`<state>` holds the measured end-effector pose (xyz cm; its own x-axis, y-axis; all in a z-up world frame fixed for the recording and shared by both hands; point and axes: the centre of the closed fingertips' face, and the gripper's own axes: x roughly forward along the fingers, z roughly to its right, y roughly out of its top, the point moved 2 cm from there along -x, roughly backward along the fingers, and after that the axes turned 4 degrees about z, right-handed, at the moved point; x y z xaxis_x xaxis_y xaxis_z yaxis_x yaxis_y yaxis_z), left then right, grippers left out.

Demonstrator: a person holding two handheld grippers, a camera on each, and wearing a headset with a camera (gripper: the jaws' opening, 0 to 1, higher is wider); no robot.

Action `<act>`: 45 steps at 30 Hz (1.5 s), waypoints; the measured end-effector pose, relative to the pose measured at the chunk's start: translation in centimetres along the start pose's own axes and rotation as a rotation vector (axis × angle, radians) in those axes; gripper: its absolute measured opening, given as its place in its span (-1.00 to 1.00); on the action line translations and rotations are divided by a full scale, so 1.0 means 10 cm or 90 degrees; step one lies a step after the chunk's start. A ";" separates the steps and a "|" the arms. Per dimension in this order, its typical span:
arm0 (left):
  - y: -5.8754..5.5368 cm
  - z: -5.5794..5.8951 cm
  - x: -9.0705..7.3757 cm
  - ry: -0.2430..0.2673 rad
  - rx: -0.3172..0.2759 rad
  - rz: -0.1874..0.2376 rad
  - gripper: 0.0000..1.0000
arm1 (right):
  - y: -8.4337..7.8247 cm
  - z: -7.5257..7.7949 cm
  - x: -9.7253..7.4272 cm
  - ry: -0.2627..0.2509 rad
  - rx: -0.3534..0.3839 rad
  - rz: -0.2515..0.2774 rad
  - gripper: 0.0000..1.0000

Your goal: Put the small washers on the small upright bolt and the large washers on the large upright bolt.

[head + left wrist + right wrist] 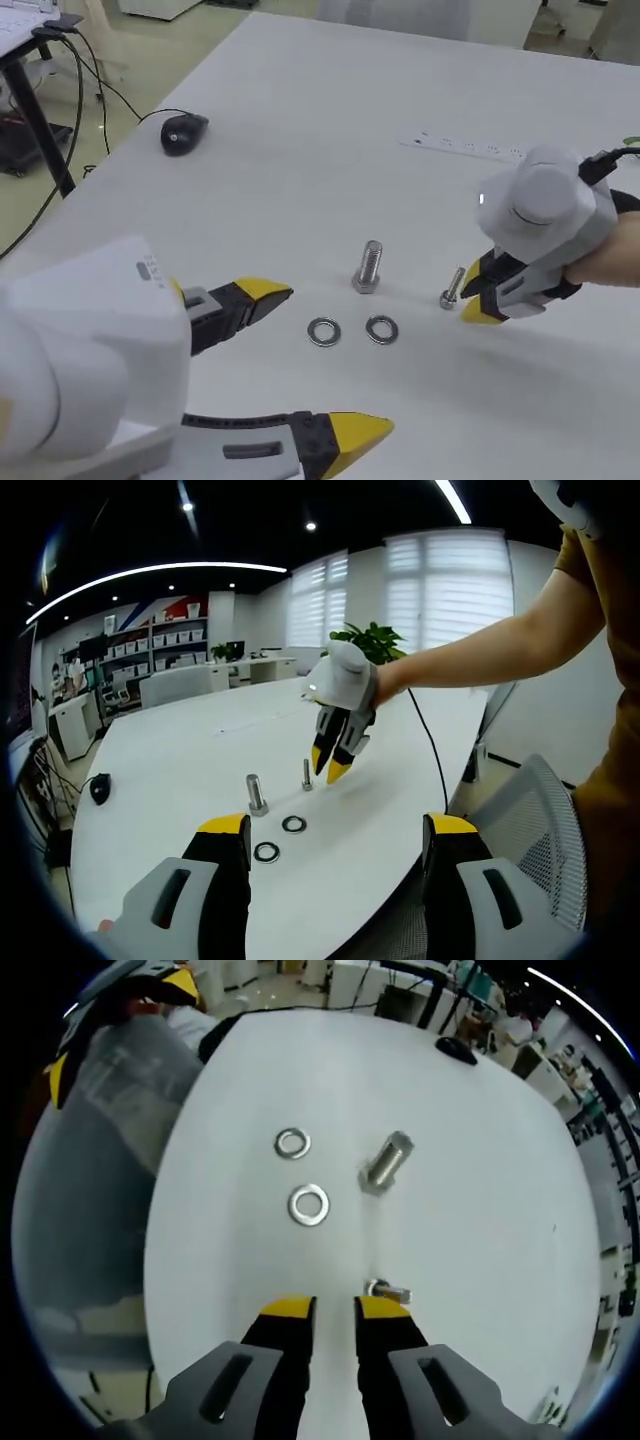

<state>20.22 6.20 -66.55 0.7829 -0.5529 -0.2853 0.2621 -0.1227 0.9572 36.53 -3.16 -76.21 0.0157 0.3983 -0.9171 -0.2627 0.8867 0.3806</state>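
Zero washers on either bolt so far, judging by all three views; whole task apparently left to do.

Head view: left washer and right washer lying flat on the worktop, side by side but apart, just in front of the large bolt, upright on its head; small bolt near it, equally bare, just beside the tips of the right hand-held gripper; left hand-held gripper near the washers, jaws spread wide, carrying nothing.

Left gripper view: both washers flat between the wide-open jaws and the two bolts; right hand-held gripper poised tip-down next to the small bolt, seemingly not clasping it.

Right gripper view: jaws set close together with a slim gap, nothing between them; small bolt just off one jaw tip; large bolt and both washers beyond, shanks bare.

Washers seemingly alike in size; cannot tell which belongs on which bolt; leaves picking up, sorting and threading both.
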 end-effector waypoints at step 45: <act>-0.06 -0.19 -0.10 0.034 -0.021 -0.006 0.38 | 0.44 -0.09 0.66 0.093 -0.028 0.015 -0.42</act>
<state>20.33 8.42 -66.93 0.8092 -0.5068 -0.2973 0.2875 -0.0998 0.9526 34.63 3.16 -80.65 -0.1311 0.3776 -0.9167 -0.3039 0.8648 0.3997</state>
